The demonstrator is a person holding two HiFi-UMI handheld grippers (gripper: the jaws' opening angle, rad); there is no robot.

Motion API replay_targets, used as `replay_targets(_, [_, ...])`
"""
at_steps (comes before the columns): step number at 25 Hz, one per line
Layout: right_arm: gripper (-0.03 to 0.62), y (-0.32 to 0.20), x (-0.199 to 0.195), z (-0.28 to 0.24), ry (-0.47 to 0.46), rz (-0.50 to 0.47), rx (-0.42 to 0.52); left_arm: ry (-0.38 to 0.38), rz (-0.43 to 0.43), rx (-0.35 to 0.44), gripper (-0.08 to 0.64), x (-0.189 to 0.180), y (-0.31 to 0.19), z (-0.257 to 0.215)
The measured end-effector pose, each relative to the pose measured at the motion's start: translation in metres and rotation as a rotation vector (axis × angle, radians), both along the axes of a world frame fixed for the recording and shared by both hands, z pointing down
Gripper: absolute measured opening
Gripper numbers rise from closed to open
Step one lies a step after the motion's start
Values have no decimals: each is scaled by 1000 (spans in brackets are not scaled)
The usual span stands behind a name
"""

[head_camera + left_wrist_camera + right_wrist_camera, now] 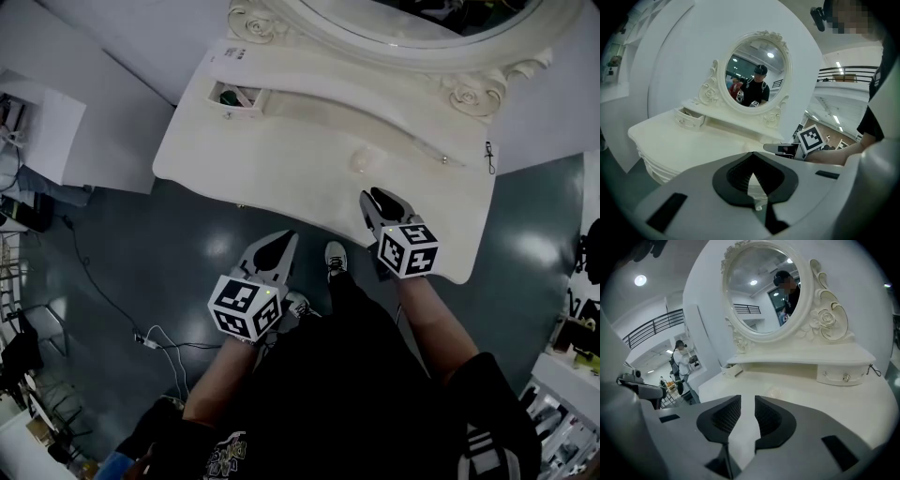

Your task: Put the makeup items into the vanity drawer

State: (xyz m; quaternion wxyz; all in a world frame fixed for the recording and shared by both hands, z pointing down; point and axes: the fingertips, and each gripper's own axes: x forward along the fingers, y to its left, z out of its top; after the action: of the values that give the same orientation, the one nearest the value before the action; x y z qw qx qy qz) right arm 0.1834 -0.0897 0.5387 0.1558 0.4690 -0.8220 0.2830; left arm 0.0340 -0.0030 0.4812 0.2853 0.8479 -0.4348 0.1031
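The white vanity table [216, 155] stands in front of me, and its small left drawer [240, 97] is pulled open. A few small items lie inside the drawer, too small to name. From the left gripper view the open drawer [689, 118] is at the far left of the tabletop. My right gripper [375, 199] hangs over the table's front right part. Its jaws [747, 401] are open with nothing between them. My left gripper [279, 242] is off the table, above the floor by the front edge. Its tips [752, 157] meet and hold nothing.
An oval mirror [761, 289] in a carved frame rises behind the shelf. The right drawer [839, 376] is closed. A faint glossy patch [364, 159] shows mid-table. Cables [155, 337] lie on the dark floor at left, and shelving [562, 394] stands at right.
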Motion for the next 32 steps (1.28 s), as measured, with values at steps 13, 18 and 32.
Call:
replay_targets(13, [132, -50, 13, 64, -7, 23, -146, -4, -57, -66, 0, 7, -12, 22])
replay_targets(18, [132, -59, 14, 81, -30, 27, -204, -4, -83, -84, 0, 4, -16, 27])
replay_targets(32, [71, -74, 6, 89, -18, -44, -243, 0, -105, -95, 0, 10, -27, 32])
